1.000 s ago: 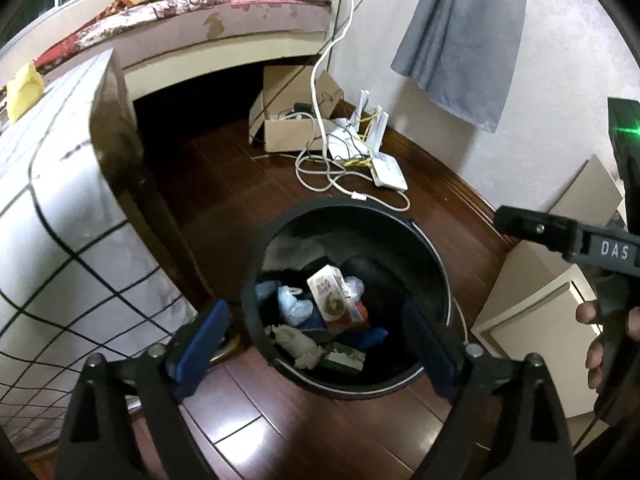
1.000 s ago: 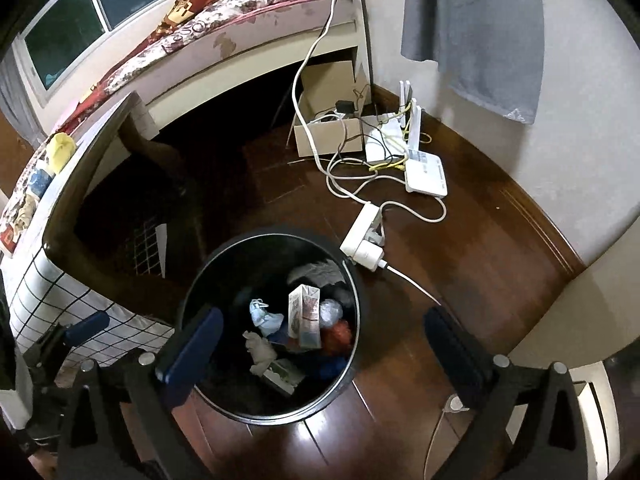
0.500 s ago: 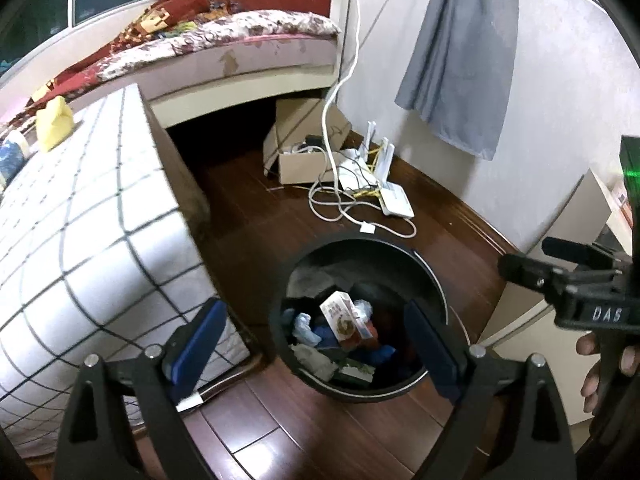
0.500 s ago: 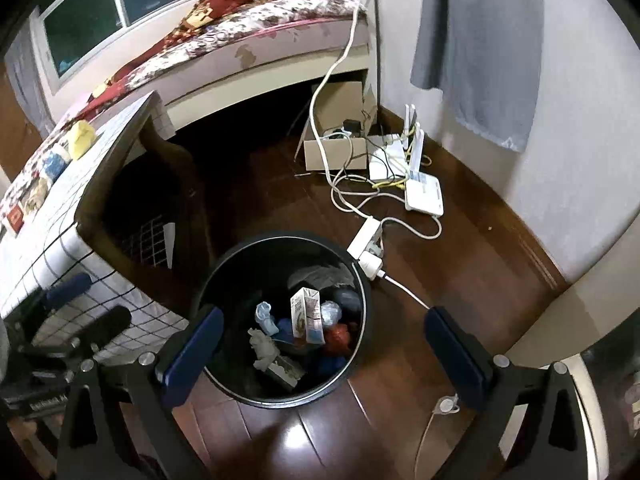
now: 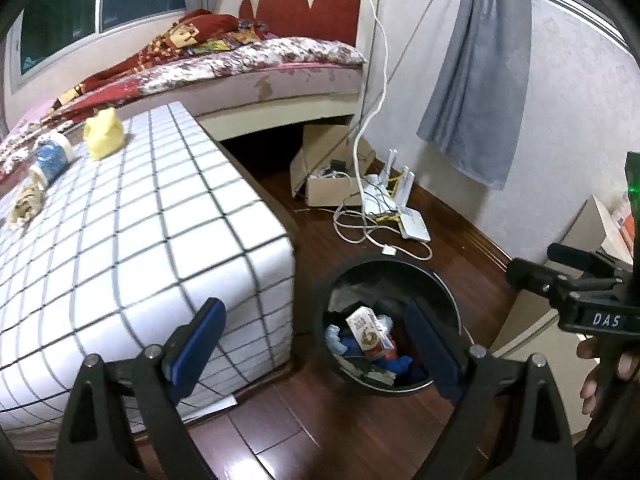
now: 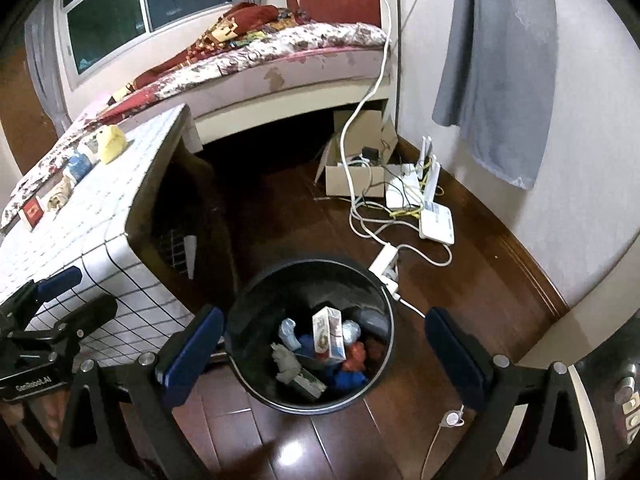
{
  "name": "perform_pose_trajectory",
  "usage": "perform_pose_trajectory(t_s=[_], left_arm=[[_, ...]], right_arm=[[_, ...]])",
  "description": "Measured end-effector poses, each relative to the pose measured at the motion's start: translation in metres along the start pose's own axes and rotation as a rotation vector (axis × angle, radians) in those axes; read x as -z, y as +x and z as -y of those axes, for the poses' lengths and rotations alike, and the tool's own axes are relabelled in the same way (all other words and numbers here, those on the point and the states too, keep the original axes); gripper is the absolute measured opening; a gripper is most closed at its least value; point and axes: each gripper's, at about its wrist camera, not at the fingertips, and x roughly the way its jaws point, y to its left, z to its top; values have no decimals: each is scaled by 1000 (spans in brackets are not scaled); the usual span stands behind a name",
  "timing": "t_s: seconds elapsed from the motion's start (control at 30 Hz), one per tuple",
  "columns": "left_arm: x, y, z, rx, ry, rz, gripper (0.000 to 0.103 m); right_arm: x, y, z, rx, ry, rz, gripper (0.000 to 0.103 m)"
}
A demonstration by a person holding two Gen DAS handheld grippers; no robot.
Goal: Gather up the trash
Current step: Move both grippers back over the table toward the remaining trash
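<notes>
Both of my grippers are spread wide and carry nothing: the left gripper [image 5: 316,340] looks across the corner of the table with the checked cloth [image 5: 132,232], and the right gripper [image 6: 324,344] hangs above the black trash bin [image 6: 384,292] on the wooden floor. As I judge it, the main risk lies in reaching back to the table for the pieces left there, the yellow crumpled paper [image 5: 103,133], the blue-and-white cup [image 5: 50,160] and the beige crumpled scrap [image 5: 25,205] (light, loose things that a fast closing could flick off the edge, or pinch together with the cloth). A second hazard is the floor beside the bin: the white power strip [image 6: 383,261] and its cable lie just beside the rim, so a low sweep of the right gripper could snag them or tip the bin. The bin itself is partly filled; I can see a small drink carton [image 6: 329,333] standing upright in the middle, a pale blue wad to its left, red and blue wrappers below it, and a grey crumpled piece nearer me.
</notes>
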Motion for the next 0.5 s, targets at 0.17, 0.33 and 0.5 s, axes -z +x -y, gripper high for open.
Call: perform_pose_trajectory(t_s=[0.17, 0.33, 0.5], left_arm=[[-2, -10, -15, -28, -9, 17, 92], [-4, -18, -31, -57, -25, 32, 93], [-3, -25, -46, -90, -42, 49, 93]], right_arm=[[-5, -5, -21, -24, -25, 20, 102], [-12, -7, -39, -45, -51, 40, 102], [-17, -4, -58, -70, -83, 48, 102]])
